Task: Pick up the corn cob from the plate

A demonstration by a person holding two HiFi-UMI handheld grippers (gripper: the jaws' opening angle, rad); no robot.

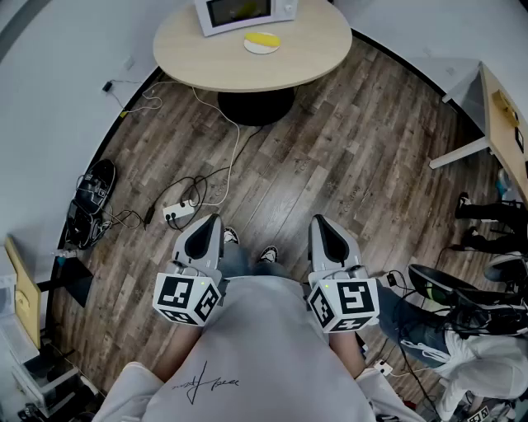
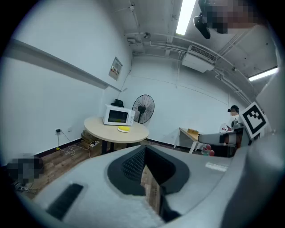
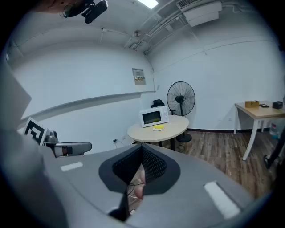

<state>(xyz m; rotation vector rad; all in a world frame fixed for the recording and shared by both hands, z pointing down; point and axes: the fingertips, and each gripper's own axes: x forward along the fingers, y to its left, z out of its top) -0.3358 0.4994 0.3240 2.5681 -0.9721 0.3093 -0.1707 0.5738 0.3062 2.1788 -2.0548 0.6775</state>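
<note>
The yellow corn cob (image 1: pixel 262 38) lies on a small white plate (image 1: pixel 250 48) on the round beige table (image 1: pixel 223 62), far across the floor from me. It also shows small in the left gripper view as the corn cob (image 2: pixel 124 128) and in the right gripper view as the corn cob (image 3: pixel 158 127). My left gripper (image 1: pixel 210 222) and right gripper (image 1: pixel 323 222) are held close to the body, side by side, well short of the table. Both have their jaws together with nothing between them, seen on the left gripper (image 2: pixel 144 152) and the right gripper (image 3: pixel 141 152).
A white microwave (image 1: pixel 244 12) stands behind the plate. Cables and a power strip (image 1: pixel 177 213) lie on the wood floor between me and the table. A desk (image 1: pixel 502 124) is at the right, a seated person (image 1: pixel 462 330) near it, a standing fan (image 2: pixel 143 108) beyond.
</note>
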